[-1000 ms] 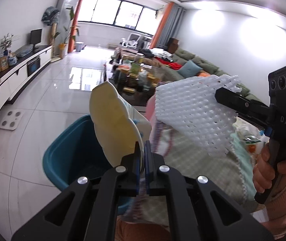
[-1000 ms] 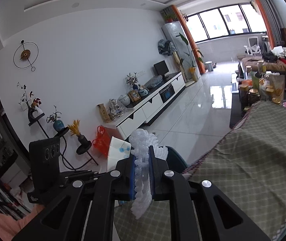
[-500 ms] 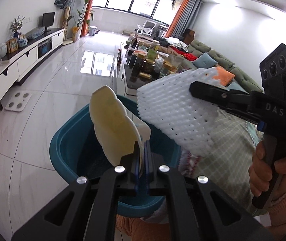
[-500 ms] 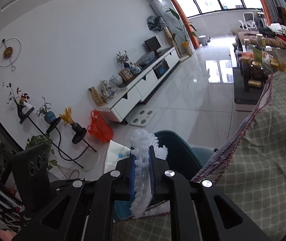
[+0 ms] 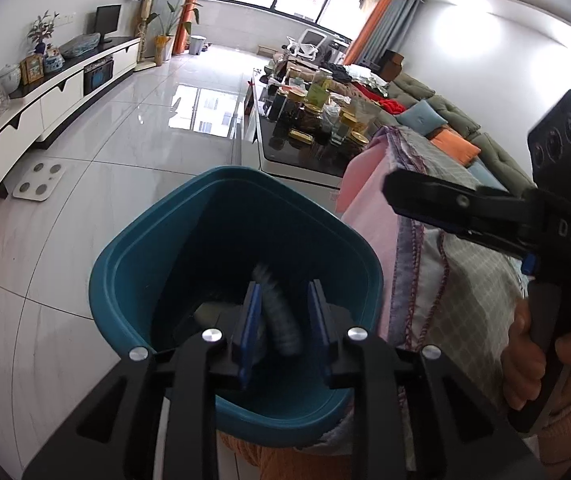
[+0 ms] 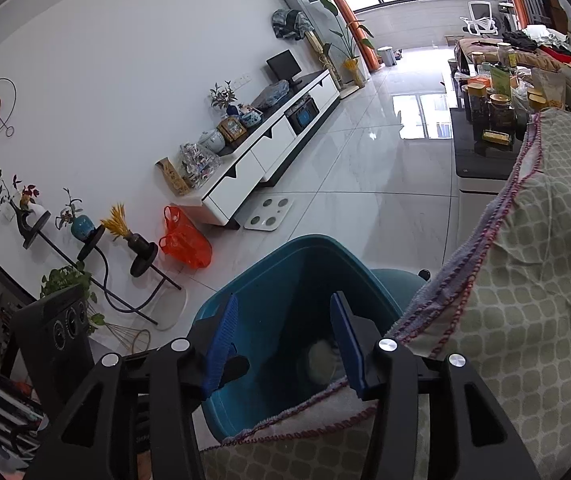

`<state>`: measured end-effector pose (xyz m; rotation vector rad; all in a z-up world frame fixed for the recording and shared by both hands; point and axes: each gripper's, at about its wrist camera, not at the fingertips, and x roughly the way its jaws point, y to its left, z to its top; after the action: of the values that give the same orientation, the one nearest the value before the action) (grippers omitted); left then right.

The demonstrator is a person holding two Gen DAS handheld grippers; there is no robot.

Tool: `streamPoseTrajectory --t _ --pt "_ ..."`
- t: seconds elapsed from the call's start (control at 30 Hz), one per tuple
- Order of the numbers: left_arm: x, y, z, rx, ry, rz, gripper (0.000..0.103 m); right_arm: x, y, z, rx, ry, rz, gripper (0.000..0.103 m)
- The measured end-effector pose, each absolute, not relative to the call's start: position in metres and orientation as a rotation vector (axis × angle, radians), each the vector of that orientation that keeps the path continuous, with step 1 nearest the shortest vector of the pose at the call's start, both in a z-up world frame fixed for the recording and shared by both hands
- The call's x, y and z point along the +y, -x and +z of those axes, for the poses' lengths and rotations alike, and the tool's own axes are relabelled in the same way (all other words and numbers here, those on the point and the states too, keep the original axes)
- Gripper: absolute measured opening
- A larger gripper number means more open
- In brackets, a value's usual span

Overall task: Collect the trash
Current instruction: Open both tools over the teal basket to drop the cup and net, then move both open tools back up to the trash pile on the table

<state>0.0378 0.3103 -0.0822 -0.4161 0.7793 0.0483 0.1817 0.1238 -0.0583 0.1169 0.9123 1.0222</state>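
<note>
1. Left wrist view: the left claw point(image 5: 281, 320) sits at lower centre of the frame, its blue pads spread apart and gripping nothing. It hangs directly over the mouth of the teal bin point(image 5: 125, 256), a position that suits dropping items straight in.
2. Between those pads, inside the bin, a blurred ribbed foam piece point(image 5: 281, 316) is visible, and a pale scrap point(image 5: 215, 312) lies to its left near the bin floor. The blur makes it impossible to tell whether the foam piece is resting or in motion.
3. Right wrist view: the right claw point(image 6: 285, 344) occupies lower centre, pads wide apart and empty, also aimed into the bin point(image 6: 253, 280). A pale rounded item point(image 6: 321, 360) shows deep inside, just left of the right-hand pad.
4. In the left wrist view the right claw enters from the right edge, above the bin's right rim, gripped by the person's hand point(image 5: 541, 356) at lower right.
5. Judgement: both items are deposited; this collection cycle appears complete.
6. Surface: the bench at the right of both frames carries a green checked cloth point(image 6: 533, 280) with a red stitched border; its edge hangs just beside the bin.
7. Room: glossy white floor tiles point(image 5: 85, 160), a white scale point(image 6: 269, 214) at frame centre, a long white TV cabinet point(image 6: 269, 148), an orange bag point(image 6: 185, 244) left of centre, and a sofa point(image 5: 445, 120) at upper right.
</note>
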Motion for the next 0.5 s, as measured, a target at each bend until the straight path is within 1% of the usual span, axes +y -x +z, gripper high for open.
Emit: streamPoseTrajectory --t 0.07,0.13,0.2,0.27,0.37,0.5 --pt "0.309 -0.035 -0.078 0.760 0.417 0.052 0.027 0.120 -0.181 -0.056 0.904 -0.124 1.020 0.049" --pt "0.304 -0.029 -0.070 0.728 0.395 0.050 0.033 0.111 -0.178 -0.051 0.888 -0.131 1.026 0.051" --pt "0.296 -0.024 -0.061 0.693 0.362 0.045 0.044 0.102 -0.172 -0.042 0.852 -0.120 1.023 0.055" --pt "0.285 -0.020 -0.049 0.651 0.331 0.023 0.047 0.088 -0.164 -0.032 0.811 -0.107 1.028 0.056" --pt "0.264 -0.015 -0.035 0.598 0.297 -0.024 0.056 0.063 -0.149 -0.018 0.743 -0.085 1.022 0.060" --pt "0.230 -0.014 -0.025 0.557 0.261 -0.121 0.063 0.029 -0.130 -0.003 0.661 -0.054 0.989 0.065"
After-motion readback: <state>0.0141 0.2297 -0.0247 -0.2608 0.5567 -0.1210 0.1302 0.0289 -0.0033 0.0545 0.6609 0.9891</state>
